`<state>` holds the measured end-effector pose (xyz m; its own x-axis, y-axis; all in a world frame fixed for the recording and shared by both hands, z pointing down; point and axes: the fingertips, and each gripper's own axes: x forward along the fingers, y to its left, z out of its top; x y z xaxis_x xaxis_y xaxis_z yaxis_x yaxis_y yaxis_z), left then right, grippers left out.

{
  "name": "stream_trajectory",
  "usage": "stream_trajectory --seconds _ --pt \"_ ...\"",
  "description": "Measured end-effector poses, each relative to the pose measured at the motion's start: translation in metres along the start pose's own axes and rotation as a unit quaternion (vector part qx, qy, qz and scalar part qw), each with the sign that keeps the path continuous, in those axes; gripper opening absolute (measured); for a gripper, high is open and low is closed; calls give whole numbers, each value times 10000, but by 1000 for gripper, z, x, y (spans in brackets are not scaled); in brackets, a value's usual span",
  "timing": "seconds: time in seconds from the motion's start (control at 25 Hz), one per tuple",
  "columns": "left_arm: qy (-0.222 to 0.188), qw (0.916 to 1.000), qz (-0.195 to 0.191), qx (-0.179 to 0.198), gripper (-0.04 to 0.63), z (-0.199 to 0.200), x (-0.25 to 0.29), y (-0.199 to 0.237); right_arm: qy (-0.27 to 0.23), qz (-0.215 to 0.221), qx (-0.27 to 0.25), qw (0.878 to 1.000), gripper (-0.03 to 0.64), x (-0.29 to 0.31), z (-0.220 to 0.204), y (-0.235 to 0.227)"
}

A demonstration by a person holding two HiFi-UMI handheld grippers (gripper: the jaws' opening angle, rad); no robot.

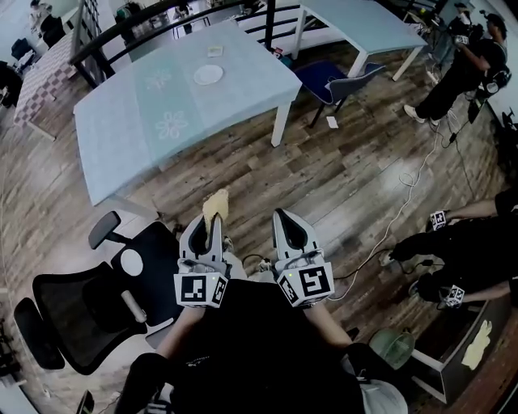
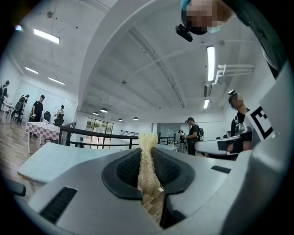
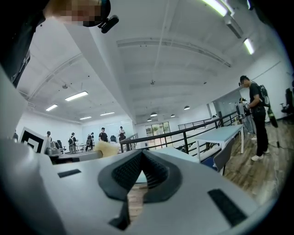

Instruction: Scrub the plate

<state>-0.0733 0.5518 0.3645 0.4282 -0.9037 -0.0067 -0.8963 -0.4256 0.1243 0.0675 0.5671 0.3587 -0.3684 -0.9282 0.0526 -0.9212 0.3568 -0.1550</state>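
A small white plate (image 1: 208,74) lies on the far side of the pale blue table (image 1: 121,137), well ahead of both grippers. My left gripper (image 1: 207,223) is held close to my body, shut on a yellowish fibrous scrubber (image 1: 215,202). In the left gripper view the scrubber (image 2: 147,160) is pinched between the black pads and sticks out past the tips. My right gripper (image 1: 288,218) is beside it, its jaws closed tip to tip with nothing between them (image 3: 141,154). The right gripper view catches the scrubber (image 3: 106,148) off to the left.
A small square item (image 1: 214,51) lies behind the plate. A black office chair (image 1: 81,311) stands at my lower left and a blue chair (image 1: 336,81) beside a second table (image 1: 356,24). People stand and crouch at right, with a white cable (image 1: 396,214) on the wooden floor.
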Motion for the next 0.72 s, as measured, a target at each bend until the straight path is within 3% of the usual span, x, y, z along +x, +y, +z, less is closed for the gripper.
stream_trajectory --seconds 0.4,0.72 --pt "-15 9998 207 24 71 0 -5 1 -92 -119 224 9996 2 -10 2 -15" --pt "-39 9999 143 -36 70 -3 24 12 26 -120 232 9997 2 22 1 -23"
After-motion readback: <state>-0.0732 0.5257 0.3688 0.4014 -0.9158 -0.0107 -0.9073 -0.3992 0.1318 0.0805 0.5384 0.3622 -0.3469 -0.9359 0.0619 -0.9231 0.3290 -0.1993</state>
